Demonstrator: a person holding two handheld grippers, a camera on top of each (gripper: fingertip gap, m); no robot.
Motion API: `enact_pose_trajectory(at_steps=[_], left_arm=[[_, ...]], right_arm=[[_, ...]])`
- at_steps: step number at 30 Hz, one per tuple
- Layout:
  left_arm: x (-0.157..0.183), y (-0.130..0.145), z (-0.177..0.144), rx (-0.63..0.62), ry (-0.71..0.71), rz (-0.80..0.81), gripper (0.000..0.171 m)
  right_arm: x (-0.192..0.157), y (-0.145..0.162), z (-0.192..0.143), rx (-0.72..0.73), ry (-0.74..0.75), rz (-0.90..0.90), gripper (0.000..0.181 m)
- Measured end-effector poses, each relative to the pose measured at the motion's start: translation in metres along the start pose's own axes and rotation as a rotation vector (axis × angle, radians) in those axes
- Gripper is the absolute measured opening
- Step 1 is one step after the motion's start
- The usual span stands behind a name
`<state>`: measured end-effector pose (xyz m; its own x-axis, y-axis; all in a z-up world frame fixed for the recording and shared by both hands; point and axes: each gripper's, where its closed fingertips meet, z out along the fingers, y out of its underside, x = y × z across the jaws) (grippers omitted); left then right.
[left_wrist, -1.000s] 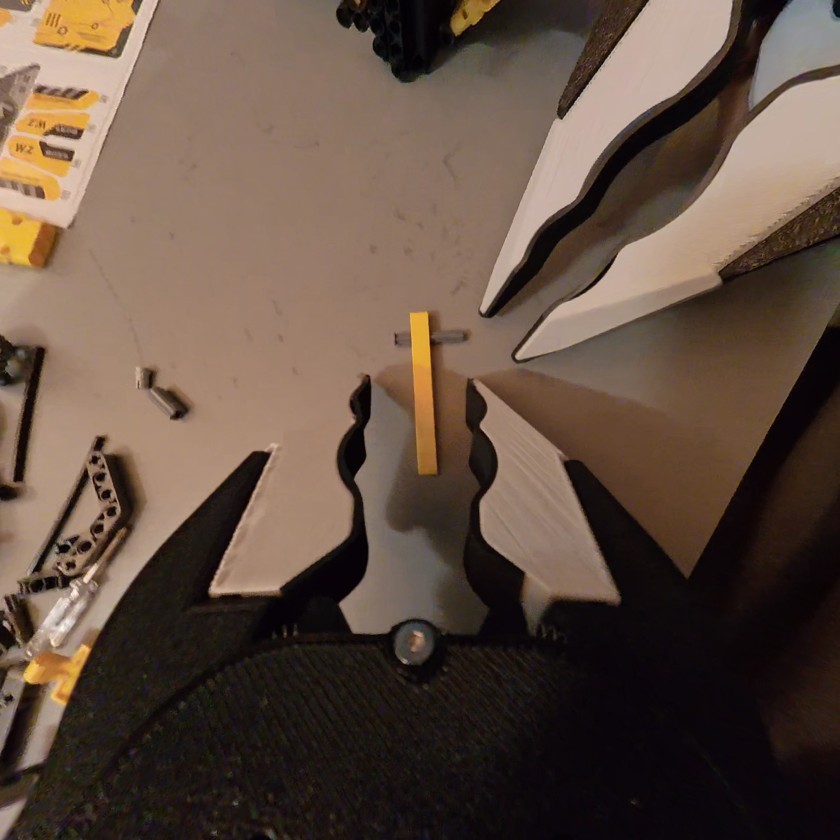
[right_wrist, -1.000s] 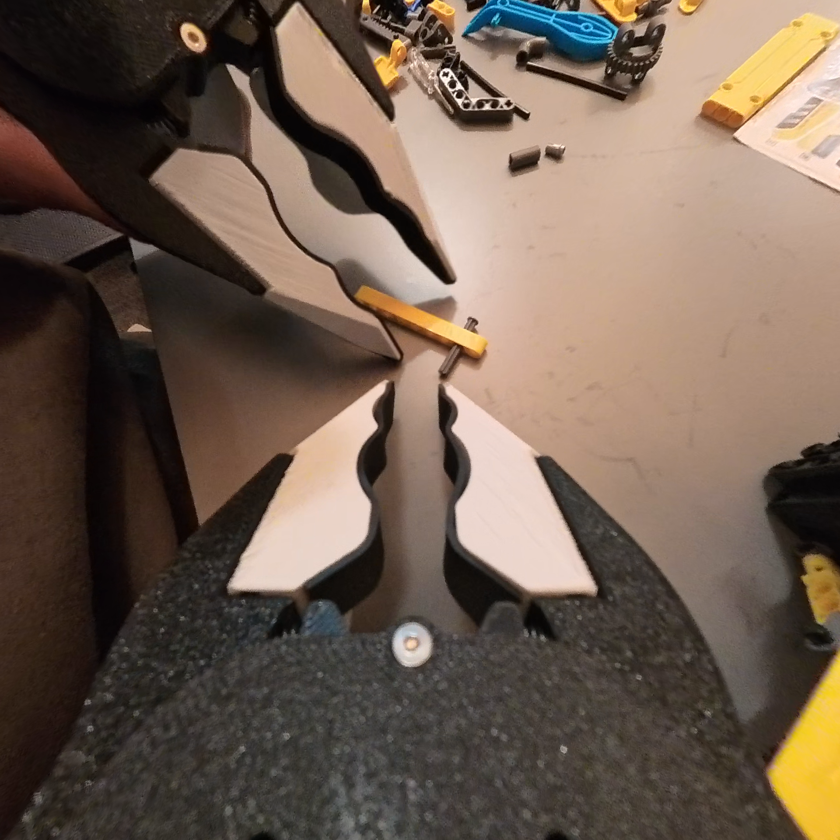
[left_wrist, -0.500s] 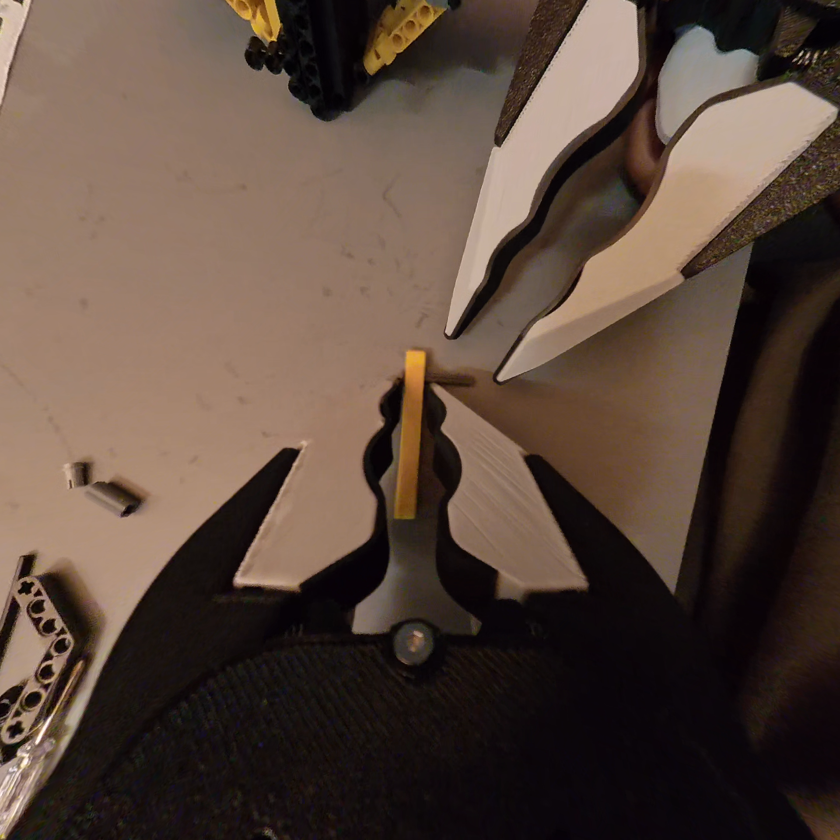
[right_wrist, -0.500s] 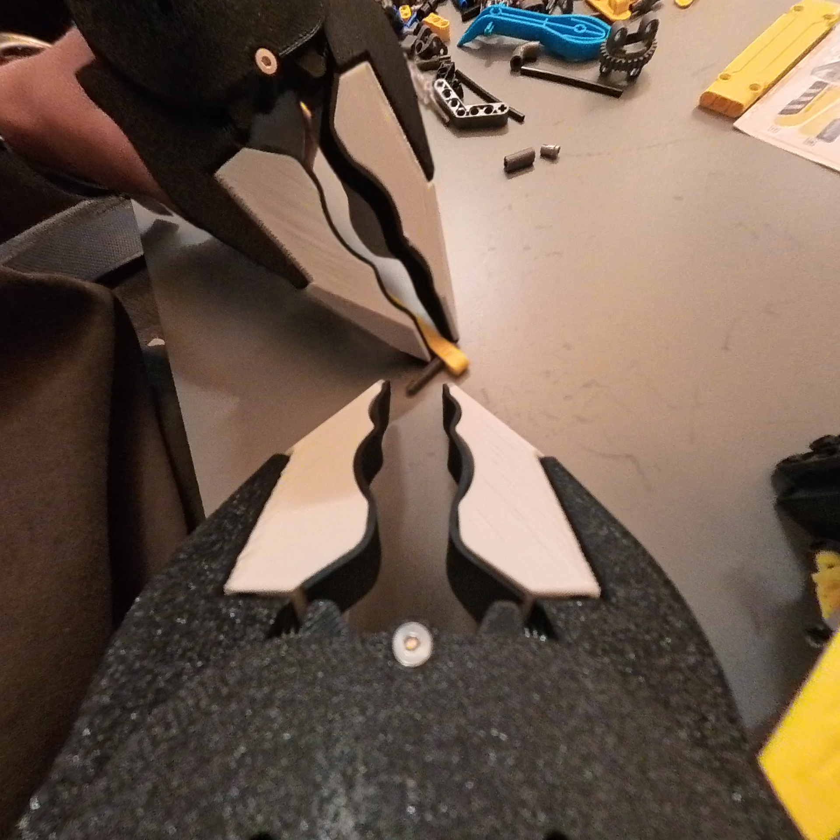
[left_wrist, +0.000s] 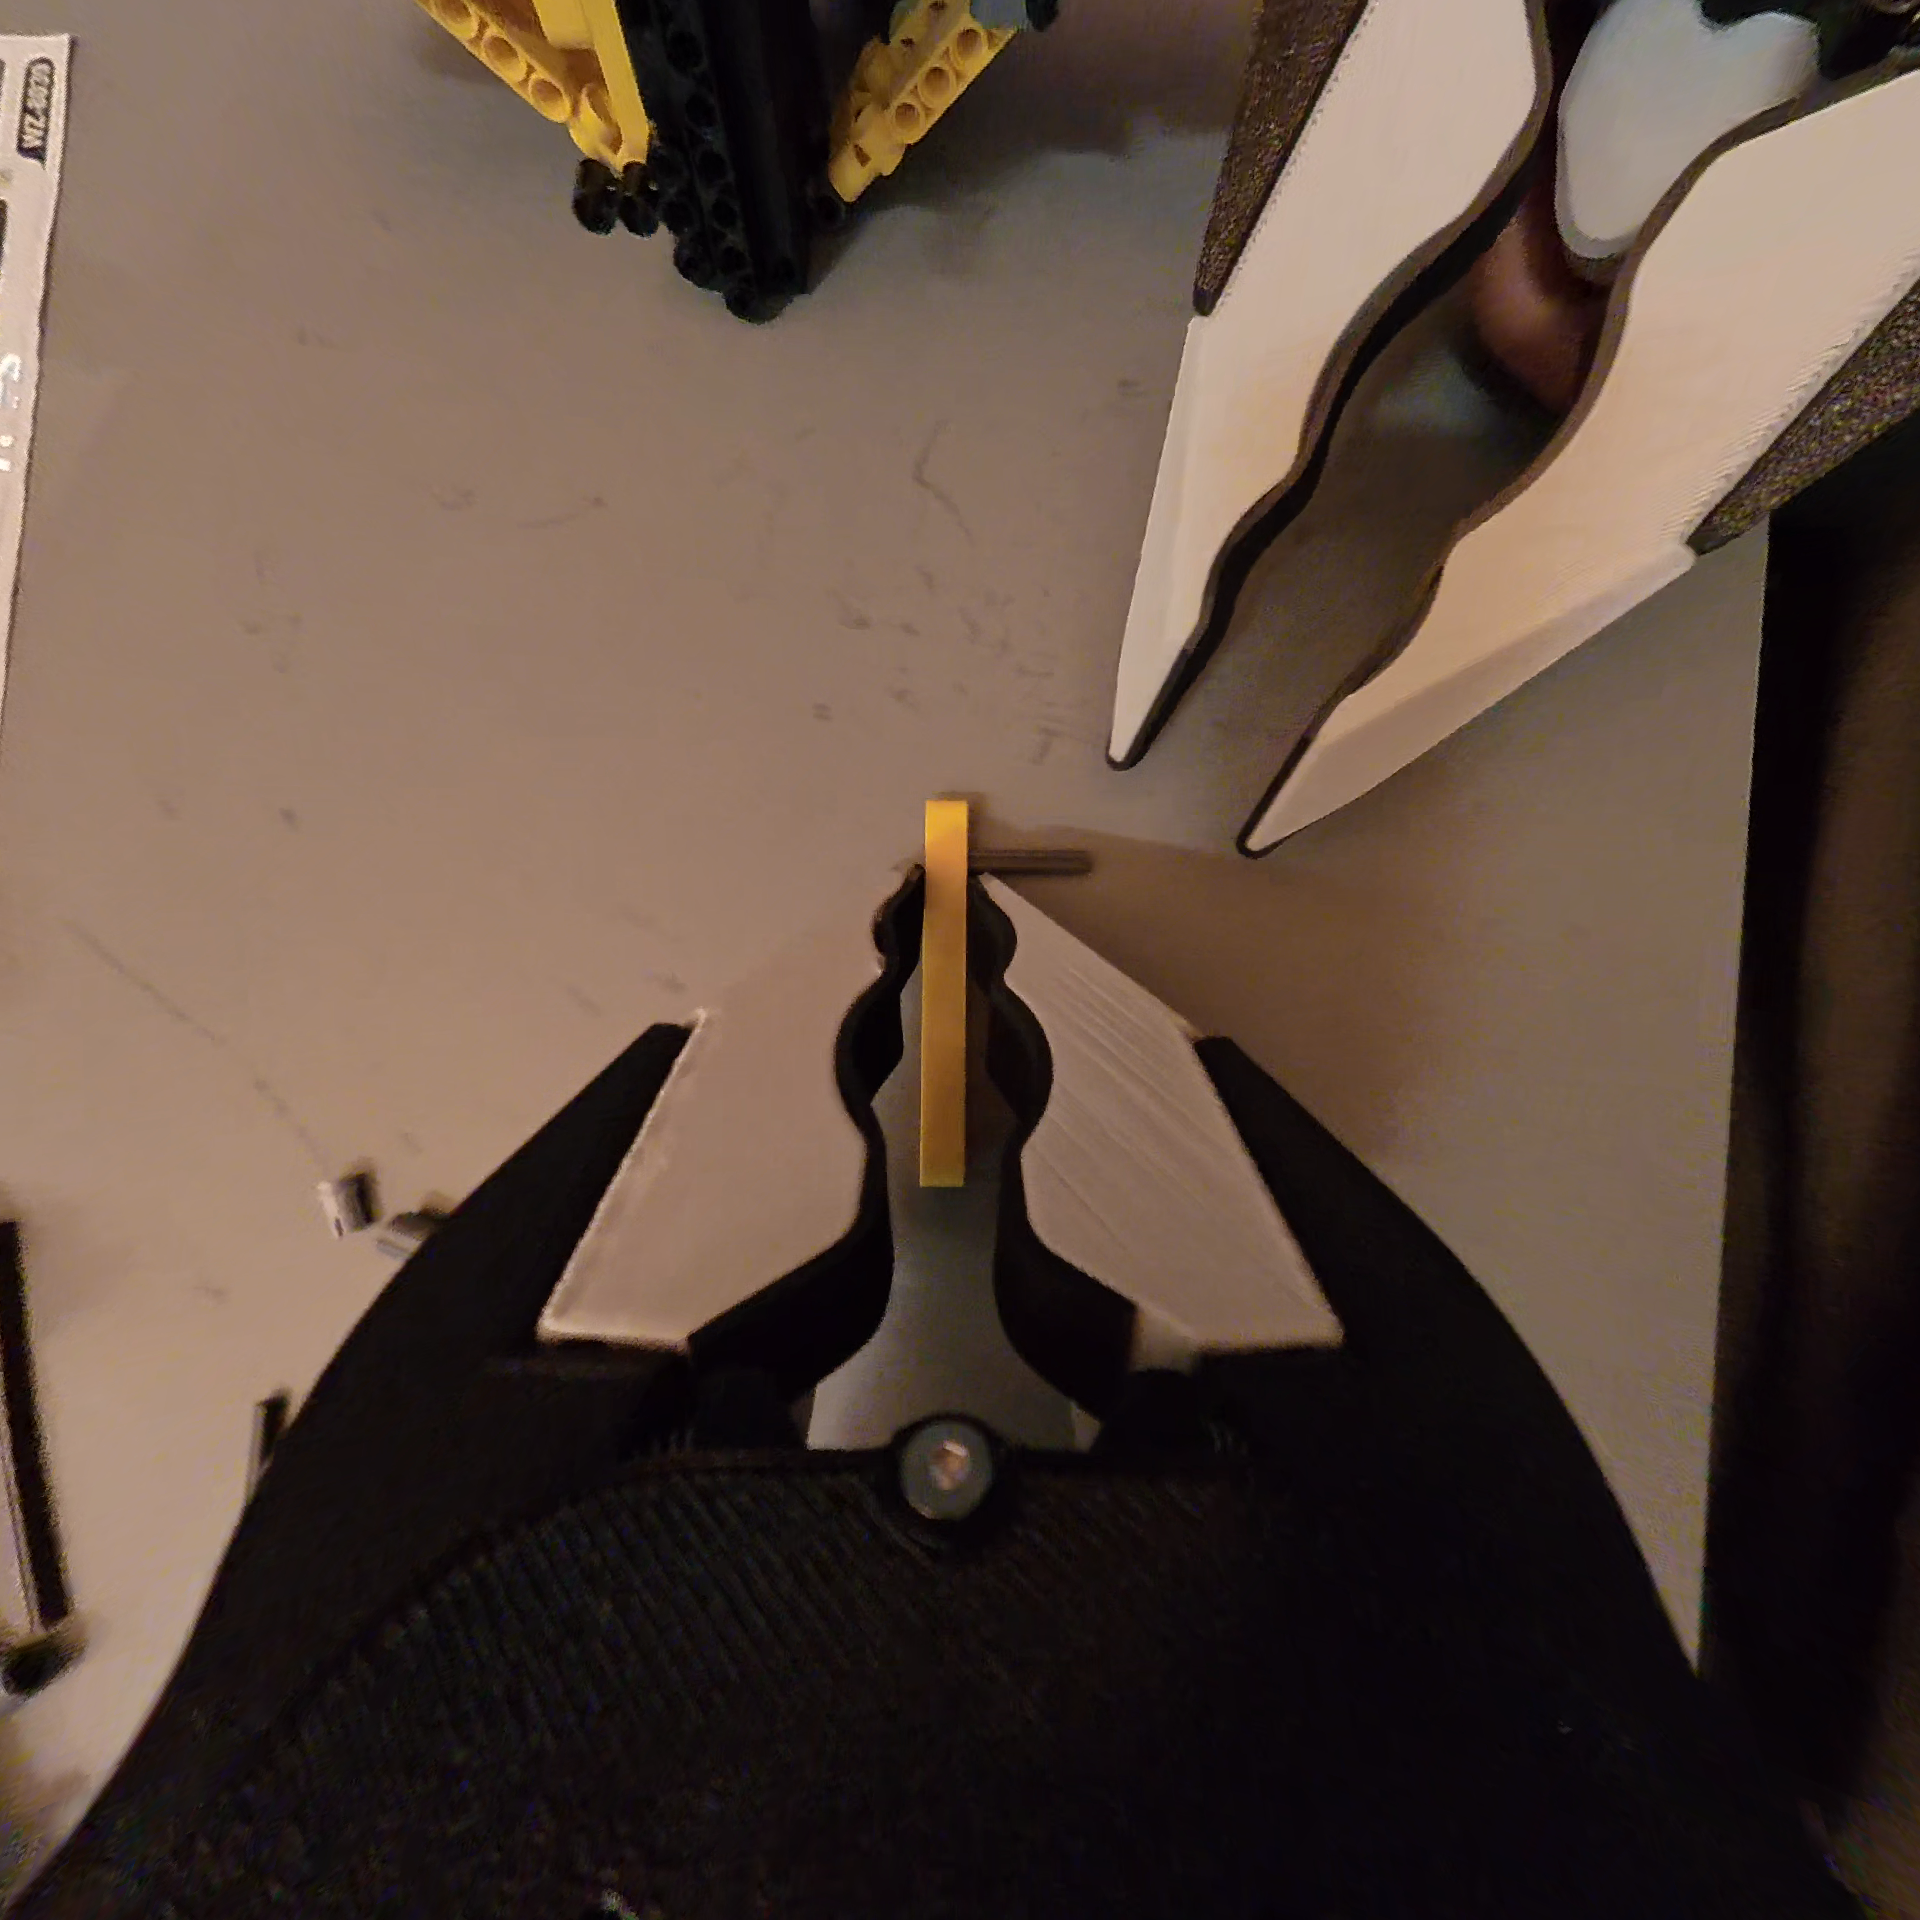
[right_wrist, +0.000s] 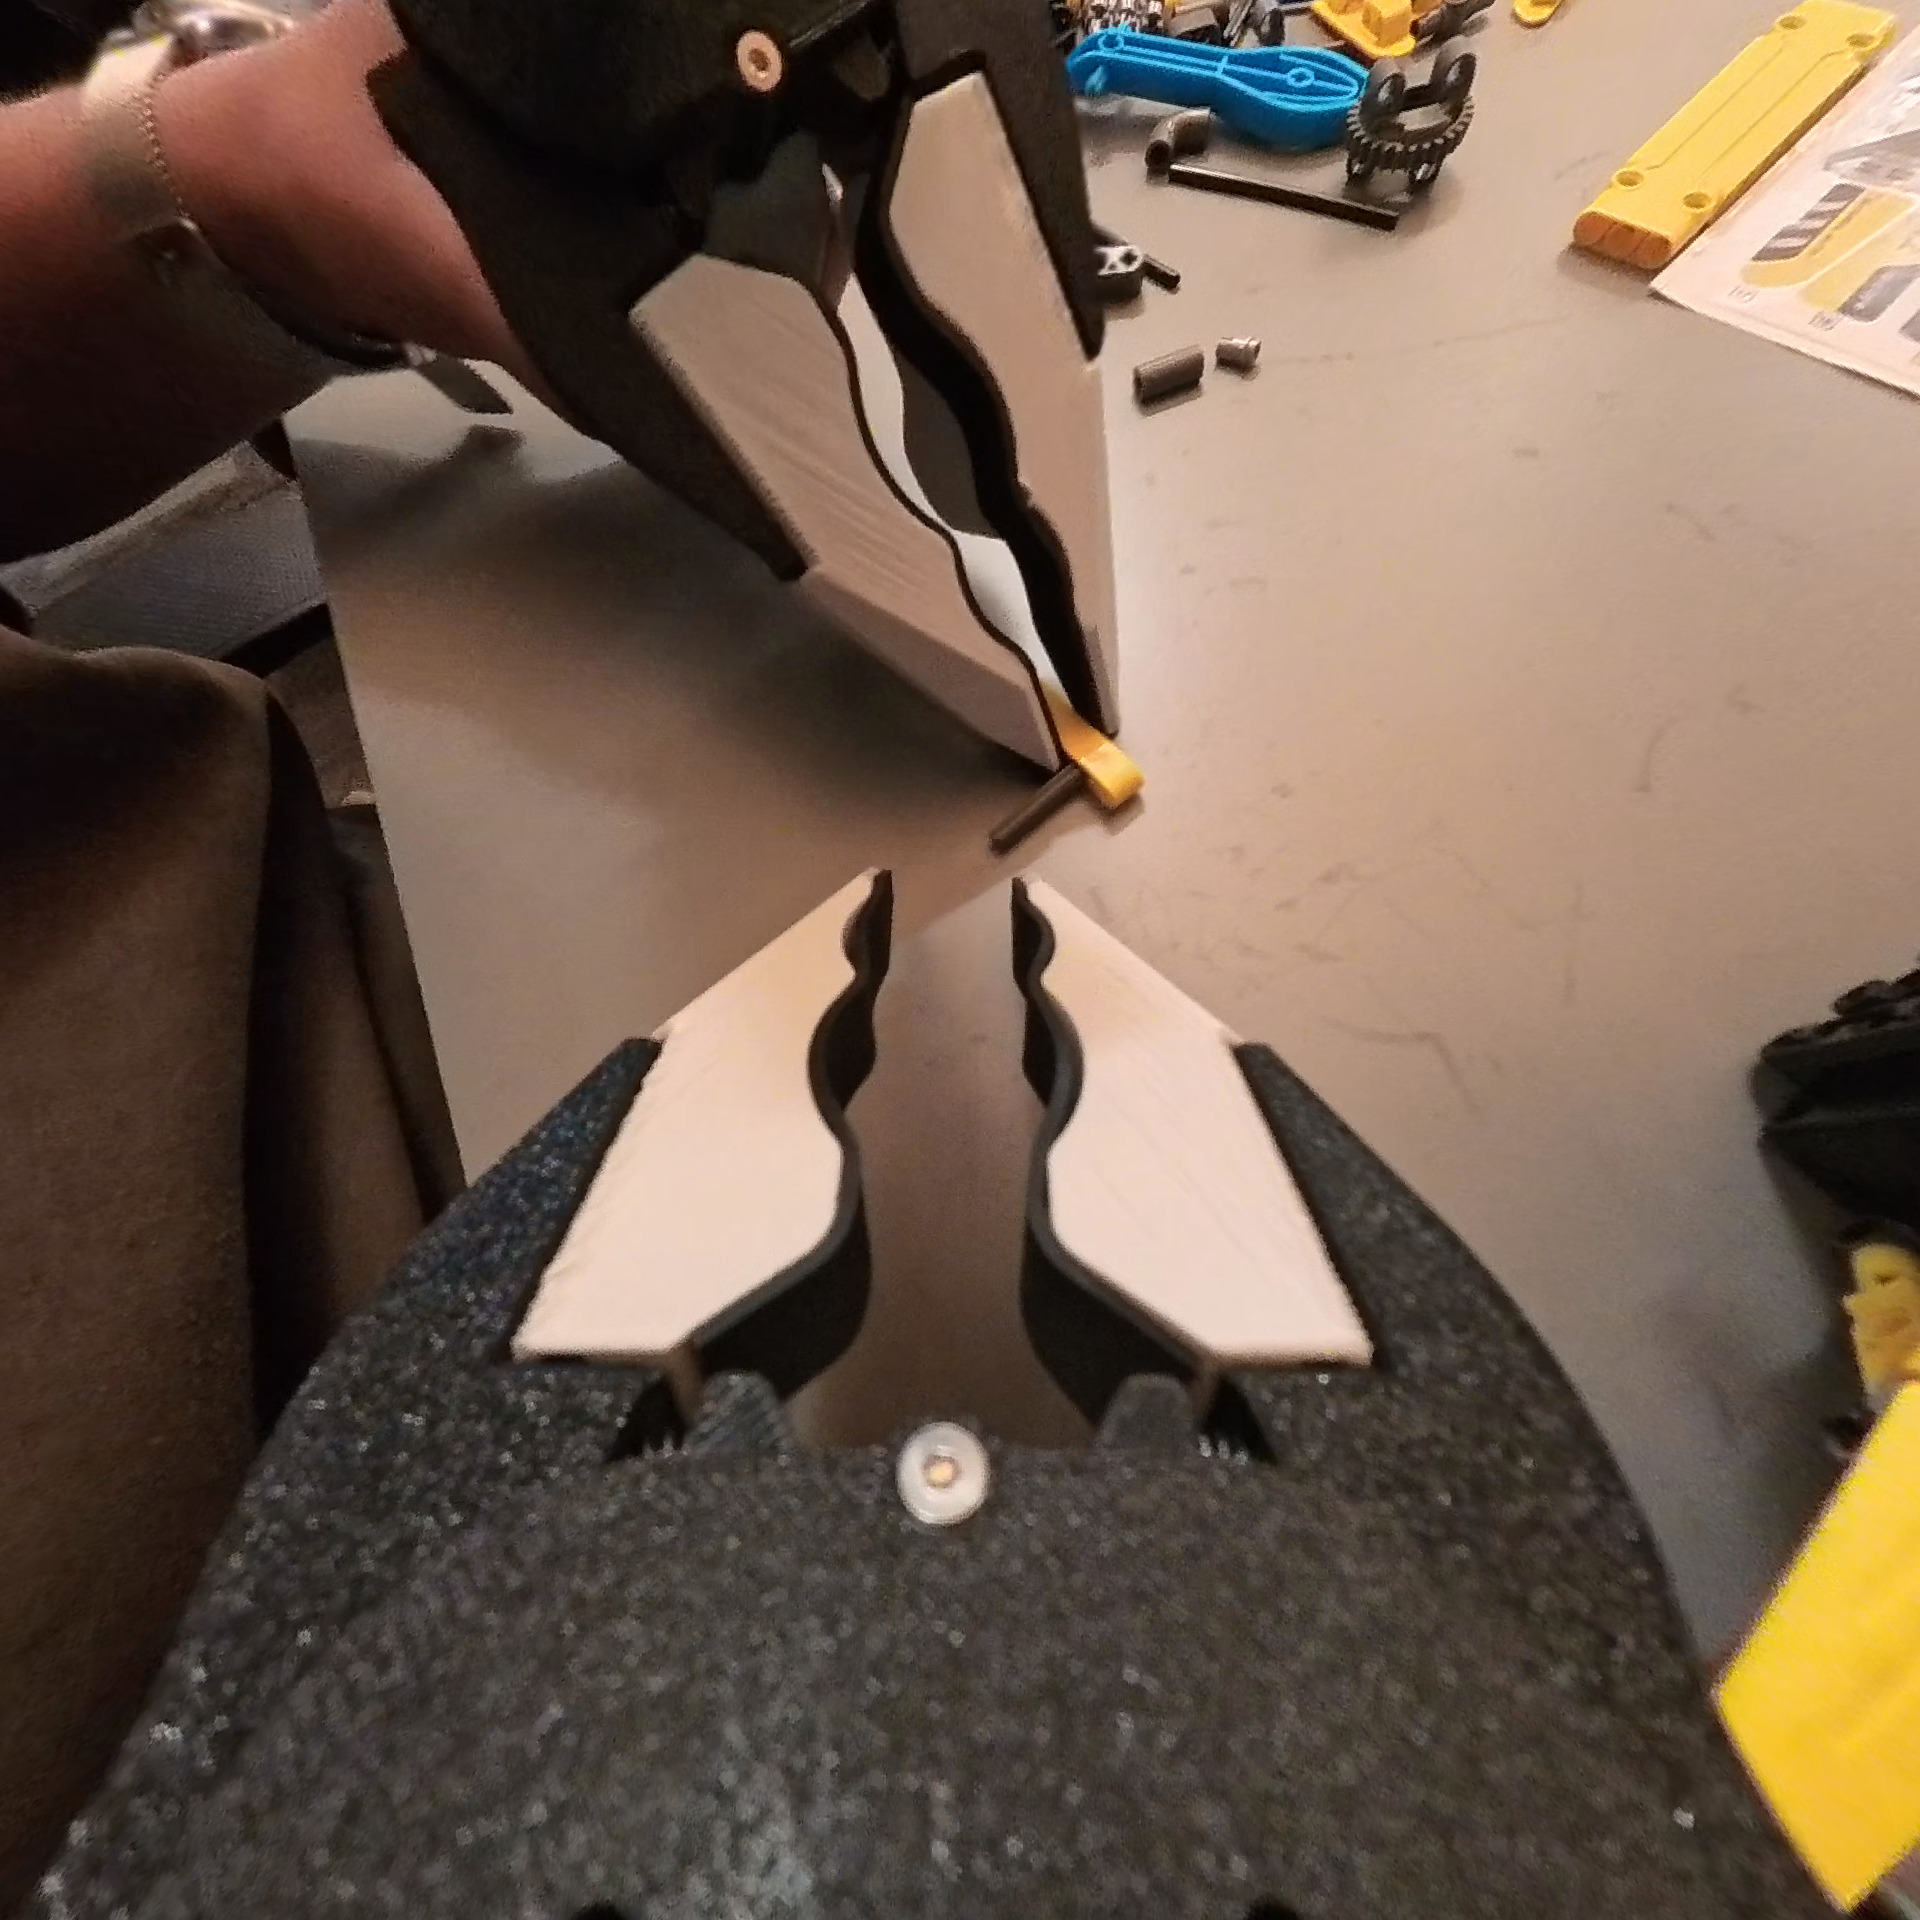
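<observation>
I am holding the left hand-held gripper pinched narrow on a thin flat yellow plastic beam, which is standing on edge between its 2 white fingers, low over the grey table. The beam's far end is poking out past the fingertips, and a short dark grey axle pin is sticking out sideways through that end, toward the right hand-held gripper. In the right wrist view the same left hand-held gripper is angling down to the table, with only the yellow tip of the beam and the pin showing below it.

I am keeping the right hand-held gripper parted with a narrow gap and nothing between its fingers. It is hovering just short of the axle pin, its tips near the pin's free end but apart from it.

Beyond the yellow beam, well away, a black and yellow brick assembly is sitting on the table. To the left of the beam, 2 small grey connector pieces are lying side by side. Farther past them I am seeing a blue plastic tool, a black gear, a long black axle rod, a long yellow panel and a printed paper sheet. A person's hand is gripping the left hand-held gripper's body.
</observation>
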<state>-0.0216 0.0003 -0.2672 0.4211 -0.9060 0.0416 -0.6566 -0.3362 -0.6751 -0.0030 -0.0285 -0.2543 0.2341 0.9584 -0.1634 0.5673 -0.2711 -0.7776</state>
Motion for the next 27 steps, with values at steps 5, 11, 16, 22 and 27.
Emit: enact_pose_trajectory(at_steps=[5, 11, 16, 22, 27], left_arm=[[-0.006, 0.001, 0.0, -0.003, 0.023, 0.007, 0.023], [-0.012, 0.001, -0.023, 0.107, -0.043, -0.06, 0.033], [-0.021, -0.011, -0.044, 0.258, -0.118, -0.104, 0.036], [-0.034, -0.015, -0.047, 0.32, -0.208, -0.107, 0.045], [-0.034, -0.011, -0.054, 0.344, -0.219, -0.114, 0.045]], right_arm=[[0.001, 0.0, 0.0, 0.002, -0.003, 0.012, 0.022], [0.003, -0.003, -0.002, 0.02, 0.0, 0.021, 0.022], [0.005, -0.015, -0.002, 0.074, 0.014, -0.032, 0.019], [0.02, -0.017, 0.009, 0.013, 0.153, -0.183, 0.019], [0.027, -0.022, 0.017, -0.011, 0.171, -0.245, 0.019]])
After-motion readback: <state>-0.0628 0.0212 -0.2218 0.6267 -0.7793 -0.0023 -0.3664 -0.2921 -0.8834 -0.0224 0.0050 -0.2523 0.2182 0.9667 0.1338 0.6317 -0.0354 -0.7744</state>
